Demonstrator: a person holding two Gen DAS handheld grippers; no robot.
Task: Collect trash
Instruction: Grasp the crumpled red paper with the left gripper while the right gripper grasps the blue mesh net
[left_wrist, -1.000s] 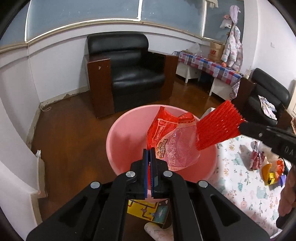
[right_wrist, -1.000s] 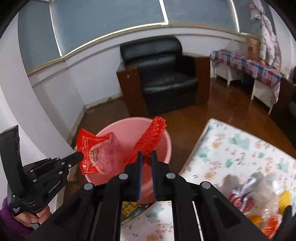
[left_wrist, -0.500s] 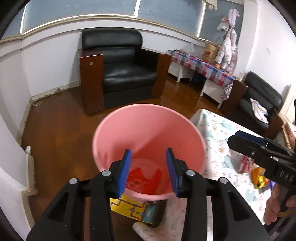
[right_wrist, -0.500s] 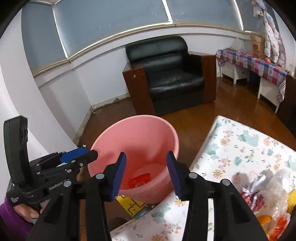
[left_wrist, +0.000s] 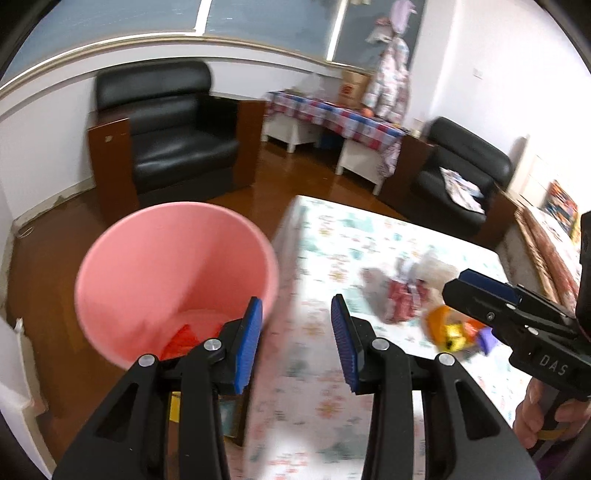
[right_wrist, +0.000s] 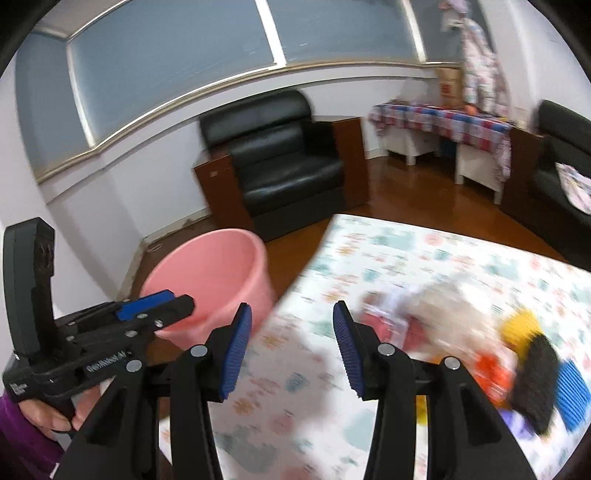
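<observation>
Both the left gripper and the right gripper are empty with jaws spread apart. Pink bucket sits left of the table, near its edge for short drops. Trash pile lies far right, likely the next target.

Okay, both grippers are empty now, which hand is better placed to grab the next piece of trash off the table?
Probably right. The right gripper is open over the floral table, nearest the blurred trash pile; the left gripper sits beside the pink bucket.

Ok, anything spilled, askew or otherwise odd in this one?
Nothing spilled. Red wrappers lie inside the upright pink bucket; the remaining litter pile sits blurred on the floral table. Both tools, left and right, are open.
</observation>
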